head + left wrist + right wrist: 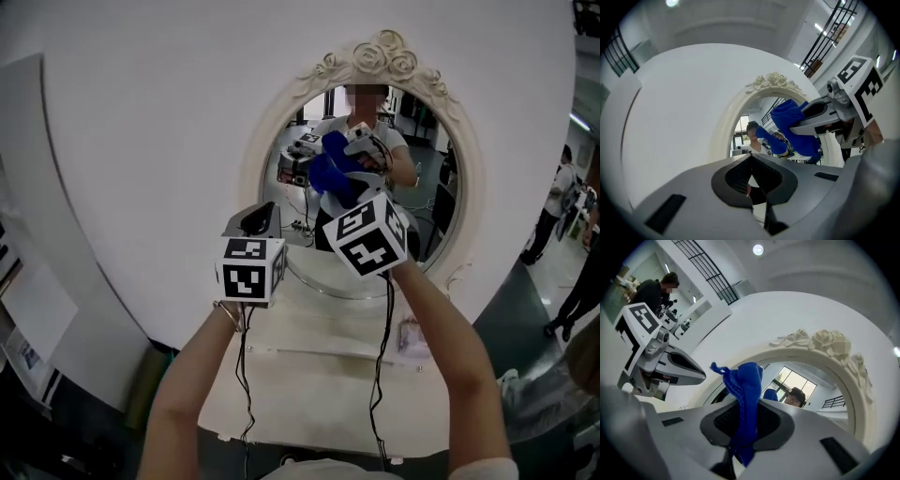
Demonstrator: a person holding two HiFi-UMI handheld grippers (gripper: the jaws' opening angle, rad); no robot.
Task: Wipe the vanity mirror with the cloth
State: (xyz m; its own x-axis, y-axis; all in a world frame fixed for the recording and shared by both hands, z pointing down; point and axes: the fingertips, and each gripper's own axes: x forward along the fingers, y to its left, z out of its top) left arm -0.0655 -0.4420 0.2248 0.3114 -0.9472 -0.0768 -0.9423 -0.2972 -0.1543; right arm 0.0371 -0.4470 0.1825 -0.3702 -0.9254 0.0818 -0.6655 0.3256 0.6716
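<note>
Gripping the blue cloth (746,394) between jaws closed on its lower folds, the right gripper (740,439) is raised in front of the vanity mirror (433,192). The cloth's free end stands up past the jaw tips, toward the glass. The mirror is an oval pane in a cream frame (380,56) crowned with moulded roses, and it stands at the back edge of the white vanity top (314,370). What the coming move turns on is that the glass lies straight ahead of the right gripper's jaws, with the cloth between jaw tips and pane. Pushing forward should therefore press fabric, not hard plastic, against the mirror. Whether the cloth already touches the glass cannot be told from these views; in the head view it lies over the upper middle of the pane, close beside its own reflection. The left gripper (751,187) has its jaws together with nothing between them. It hangs lower and off toward the frame's lower-left edge, pointing at the mirror but farther from the glass than the right. The right one is thus the hand placed to wipe, probably in sweeps across the pane, and wiping looks about to start or just under way.
</note>
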